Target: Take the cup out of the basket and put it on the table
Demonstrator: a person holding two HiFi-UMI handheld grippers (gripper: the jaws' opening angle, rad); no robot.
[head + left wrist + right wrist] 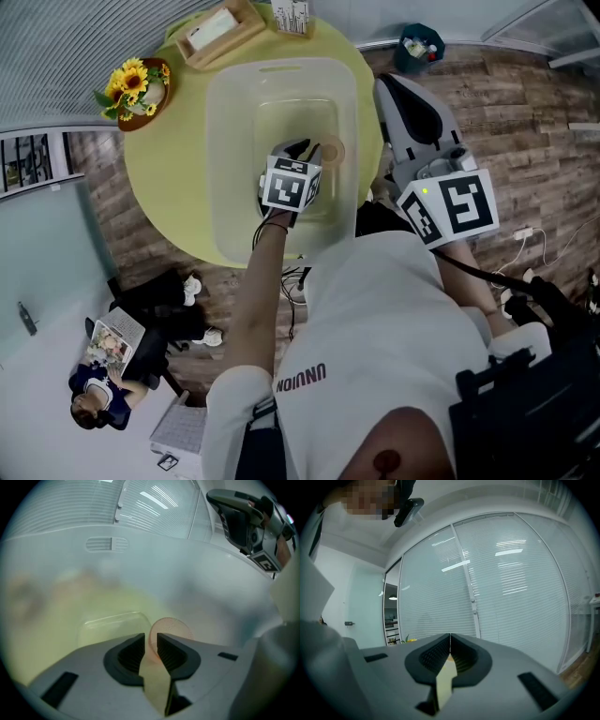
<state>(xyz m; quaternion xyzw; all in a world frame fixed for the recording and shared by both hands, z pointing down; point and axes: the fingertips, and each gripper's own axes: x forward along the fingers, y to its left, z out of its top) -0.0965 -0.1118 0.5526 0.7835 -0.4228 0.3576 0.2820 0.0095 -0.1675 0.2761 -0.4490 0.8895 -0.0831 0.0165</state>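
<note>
The left gripper (pixel 150 646) reaches down into the basket (pixel 225 94) on the table (pixel 155 164), its 2 jaws pinching the thin wall of the cup (pixel 177 629), apparently for lifting; the right gripper (pixel 450 652), closed and empty, hangs aside

Dark lettering (pixel 300 379), apparently "UNNION", on the person's white shirt (pixel 380 300); nothing else legible.
</note>
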